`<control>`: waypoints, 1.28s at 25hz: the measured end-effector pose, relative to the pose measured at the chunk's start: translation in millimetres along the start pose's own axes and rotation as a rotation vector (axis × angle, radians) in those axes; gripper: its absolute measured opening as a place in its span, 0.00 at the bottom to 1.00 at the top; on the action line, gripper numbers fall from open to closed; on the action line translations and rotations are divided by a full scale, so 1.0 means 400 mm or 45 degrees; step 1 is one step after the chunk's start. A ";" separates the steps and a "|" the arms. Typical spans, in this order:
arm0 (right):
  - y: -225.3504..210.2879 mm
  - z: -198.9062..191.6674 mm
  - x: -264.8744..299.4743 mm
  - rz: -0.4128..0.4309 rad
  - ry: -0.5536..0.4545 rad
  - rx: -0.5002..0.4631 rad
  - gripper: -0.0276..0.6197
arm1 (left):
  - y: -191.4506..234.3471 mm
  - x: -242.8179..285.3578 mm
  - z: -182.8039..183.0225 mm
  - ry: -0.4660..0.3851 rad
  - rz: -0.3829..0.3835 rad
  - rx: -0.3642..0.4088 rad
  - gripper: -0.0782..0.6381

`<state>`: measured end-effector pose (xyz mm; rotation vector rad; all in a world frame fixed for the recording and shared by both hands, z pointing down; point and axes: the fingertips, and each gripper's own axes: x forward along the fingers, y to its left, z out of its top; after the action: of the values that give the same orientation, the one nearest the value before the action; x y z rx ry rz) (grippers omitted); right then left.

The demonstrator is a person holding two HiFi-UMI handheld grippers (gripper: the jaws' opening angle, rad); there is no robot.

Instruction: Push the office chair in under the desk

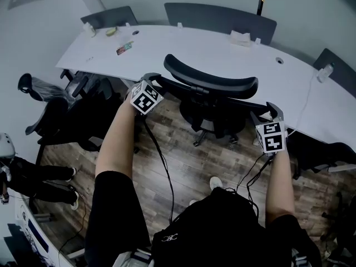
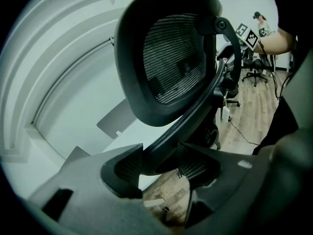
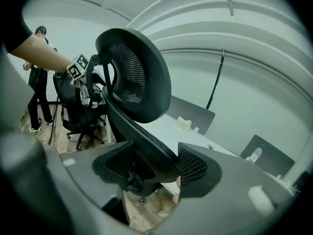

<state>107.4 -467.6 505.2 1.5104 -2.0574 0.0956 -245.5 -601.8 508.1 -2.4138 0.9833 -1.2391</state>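
Wood-plank floor (image 1: 183, 166) runs beneath a long, curved white tabletop (image 1: 211, 52) backed by grey divider panels (image 1: 219, 15), with a white box (image 1: 240, 38) and a small coloured item (image 1: 124, 48) lying on it well apart. Close against the tabletop's near edge stands the black office chair (image 1: 211, 82), its back turned toward the person and its wheeled base (image 1: 214, 129) showing on the floor below. How far the seat reaches under the tabletop cannot be told from the head view. The left tool (image 1: 151, 78) sits at the left end of the chair's upper back, and the right tool (image 1: 266, 113) at the right side of it, each on an outstretched forearm with a black cable (image 1: 161, 160) trailing down to the floor. In the left gripper view the mesh headrest (image 2: 171, 58) rises above the left tool (image 2: 156, 168), and a dark bar of the back frame (image 2: 186, 126) passes between its jaws, which stand wide and appear to bear on the bar from both sides. The right gripper view shows the right tool (image 3: 159, 165) in the same way, with the back frame (image 3: 142, 141) filling the gap between its jaws and the headrest (image 3: 132, 72) above. Other dark chairs (image 1: 72, 110) stand to the left, and another person (image 1: 33, 177) stands beyond them.
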 end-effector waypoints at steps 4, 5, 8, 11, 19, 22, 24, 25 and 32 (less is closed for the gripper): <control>-0.009 -0.003 0.001 0.004 -0.002 0.000 0.50 | -0.004 0.003 0.007 -0.014 0.001 -0.010 0.42; -0.010 -0.003 0.001 0.004 -0.008 0.003 0.50 | -0.004 0.004 0.007 -0.011 0.014 -0.020 0.42; -0.003 -0.003 -0.011 -0.015 -0.030 0.008 0.50 | -0.005 -0.013 0.006 -0.032 0.100 -0.124 0.43; 0.018 0.038 -0.076 -0.086 -0.164 0.078 0.44 | -0.016 -0.108 0.047 -0.272 0.202 -0.456 0.39; 0.129 0.183 -0.229 -0.104 -0.506 0.369 0.05 | -0.235 -0.356 0.180 -0.602 0.264 -0.889 0.12; 0.180 0.217 -0.262 -0.064 -0.552 0.384 0.05 | -0.306 -0.415 0.203 -0.605 0.280 -0.942 0.12; 0.216 0.231 -0.281 -0.036 -0.569 0.405 0.05 | -0.342 -0.451 0.204 -0.591 0.296 -0.959 0.12; 0.233 0.235 -0.290 -0.025 -0.576 0.416 0.05 | -0.358 -0.468 0.204 -0.586 0.302 -0.967 0.12; 0.343 0.224 -0.330 0.016 -0.537 0.327 0.05 | -0.429 -0.545 0.207 -0.555 0.344 -0.967 0.12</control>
<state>-26.2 -340.6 404.0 1.7945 -2.4615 0.0496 -191.3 -335.3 408.6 -2.7381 1.7704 -0.2186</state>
